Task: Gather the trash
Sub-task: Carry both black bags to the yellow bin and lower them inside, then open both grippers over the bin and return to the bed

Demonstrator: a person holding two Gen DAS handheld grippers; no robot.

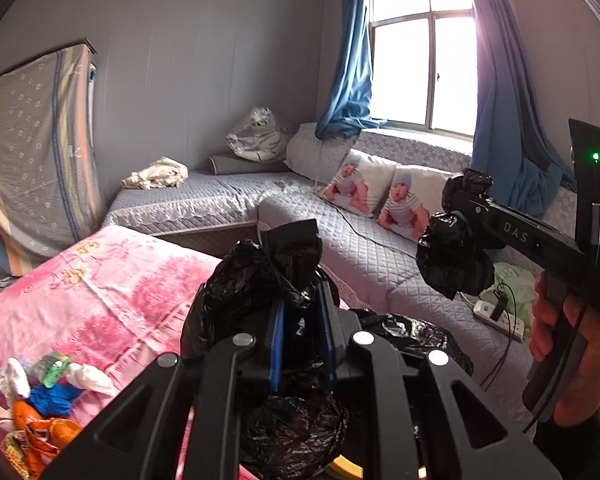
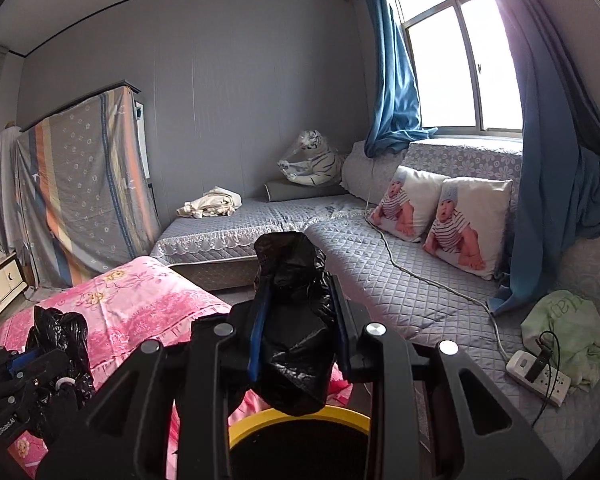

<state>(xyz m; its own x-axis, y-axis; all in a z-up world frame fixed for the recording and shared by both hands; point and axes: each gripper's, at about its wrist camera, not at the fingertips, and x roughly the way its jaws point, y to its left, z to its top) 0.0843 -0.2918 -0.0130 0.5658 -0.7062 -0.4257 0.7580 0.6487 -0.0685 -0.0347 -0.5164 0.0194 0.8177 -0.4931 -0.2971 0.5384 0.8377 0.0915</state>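
A black trash bag [image 1: 256, 292] is held up between both grippers. My left gripper [image 1: 304, 332] is shut on one bunched part of the bag's edge. My right gripper [image 2: 300, 320] is shut on another bunch of the bag [image 2: 296, 304]; it also shows in the left wrist view [image 1: 460, 216] at the right, higher up. A bin with a yellow rim [image 2: 300, 416] stands below the bag. A pile of colourful trash [image 1: 40, 396], with white tissue, blue and orange wrappers, lies on the pink bed [image 1: 112, 280] at the lower left.
A grey quilted corner sofa [image 2: 380, 264] runs under the window, with two baby-print cushions [image 2: 444, 212], a toy tiger [image 2: 312, 158], a white power strip [image 2: 538, 376] with cables and a green cloth [image 2: 572, 328]. A covered mattress [image 2: 80, 188] leans on the left wall.
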